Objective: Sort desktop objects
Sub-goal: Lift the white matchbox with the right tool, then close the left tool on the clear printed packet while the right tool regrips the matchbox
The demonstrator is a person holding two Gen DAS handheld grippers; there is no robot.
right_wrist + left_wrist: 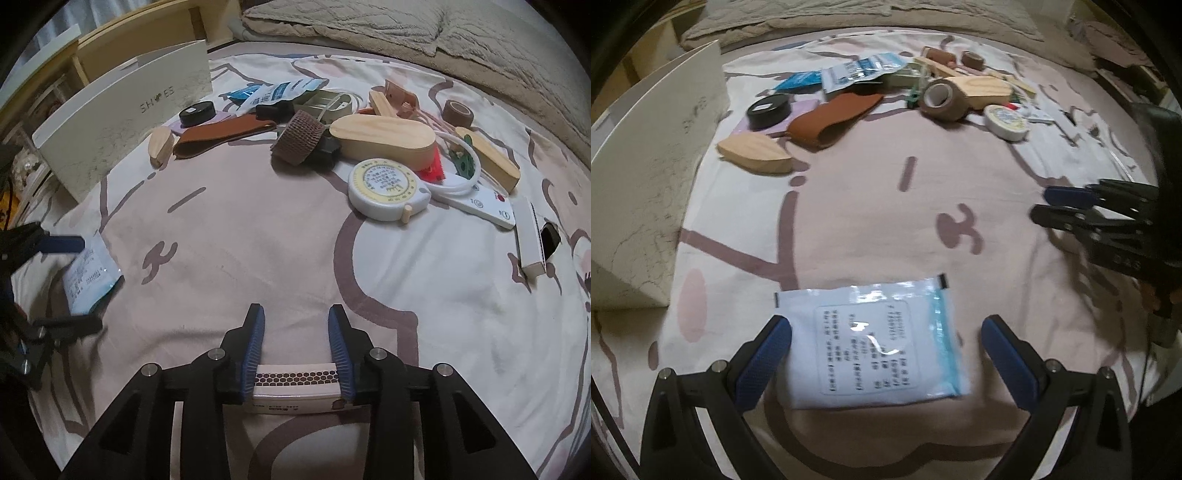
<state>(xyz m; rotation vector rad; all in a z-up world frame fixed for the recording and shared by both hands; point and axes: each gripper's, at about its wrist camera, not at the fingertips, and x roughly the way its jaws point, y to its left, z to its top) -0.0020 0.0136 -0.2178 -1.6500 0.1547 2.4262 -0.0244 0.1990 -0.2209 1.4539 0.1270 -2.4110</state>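
A: Right tool (296, 350), lower centre of the right wrist view — its jaws stand a little apart with a matchbox (295, 387) between them, deep near the finger roots. Striker strip faces up. The blue pads look to be touching the box ends or just off them; I can't tell whether they press

B: And the left?

A: Left tool (886, 350) spread wide, pinching nothing. A white sachet (875, 343) with a blue edge lies flat on the bedsheet (886, 221) between its fingers, in the lower middle of the left wrist view, touching neither pad as far as I can see

B: So which step is it?

A: My reading: the right is setting the matchbox down or letting it go, near the sachet. The unsorted heap — measuring tape (388, 188), wooden case (384, 136), brown roll (299, 138), leather sleeve (221, 134) — sits well apart along the top of the frame

B: Advice?

A: Open the right jaws fully before lifting, so the box doesn't drag up with a pad. The sheet is soft, so it may tilt. Lift straight along the fingers. Keep the left clear of the sachet, which is thin and would slide easily
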